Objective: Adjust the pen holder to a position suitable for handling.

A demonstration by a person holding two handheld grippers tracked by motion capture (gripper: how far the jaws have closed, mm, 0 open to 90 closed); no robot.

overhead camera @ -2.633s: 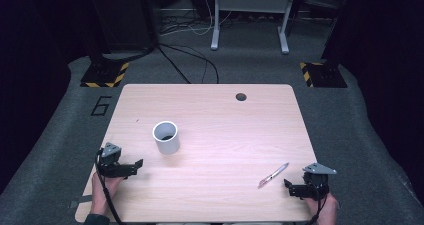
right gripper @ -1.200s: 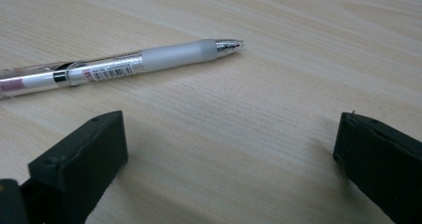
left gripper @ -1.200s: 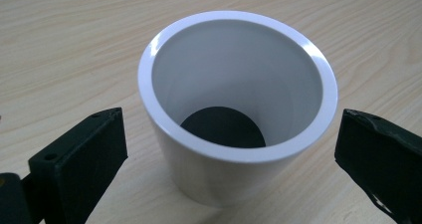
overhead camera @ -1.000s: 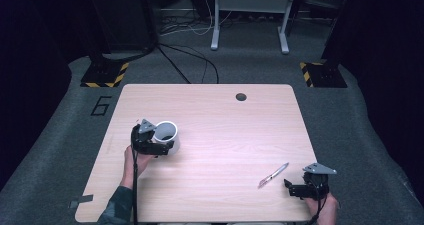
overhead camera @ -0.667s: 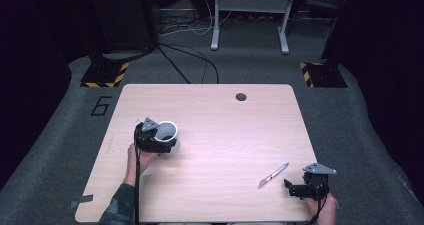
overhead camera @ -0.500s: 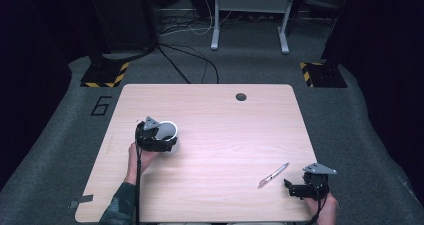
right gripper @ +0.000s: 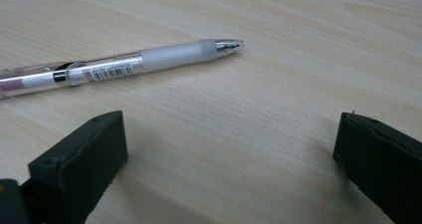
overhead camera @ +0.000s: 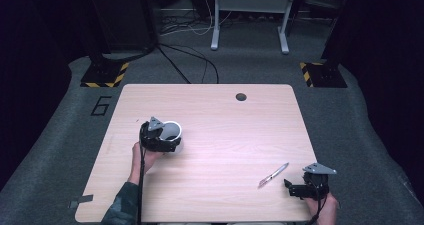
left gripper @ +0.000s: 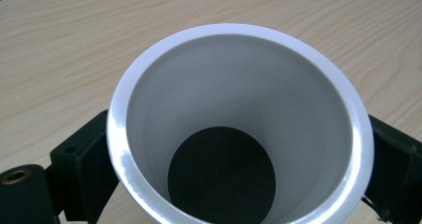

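The white cup (overhead camera: 171, 134) stands left of the table's (overhead camera: 225, 120) centre with the left gripper (overhead camera: 159, 139) clasping its sides from seven o'clock, while the right gripper (overhead camera: 306, 187), jaws wide and empty, rests at five o'clock beside a pen (overhead camera: 273, 174).

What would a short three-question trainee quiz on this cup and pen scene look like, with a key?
1. True or false: the left hand-held gripper has its jaws on either side of the white cup.
2. Multiple choice: the pen lies A) inside the cup, B) on the table ahead of the right hand-held gripper, C) between shut jaws.
3. Fill in: the jaws of the right hand-held gripper stand ____.

Key: 1 true; 2 B; 3 open.
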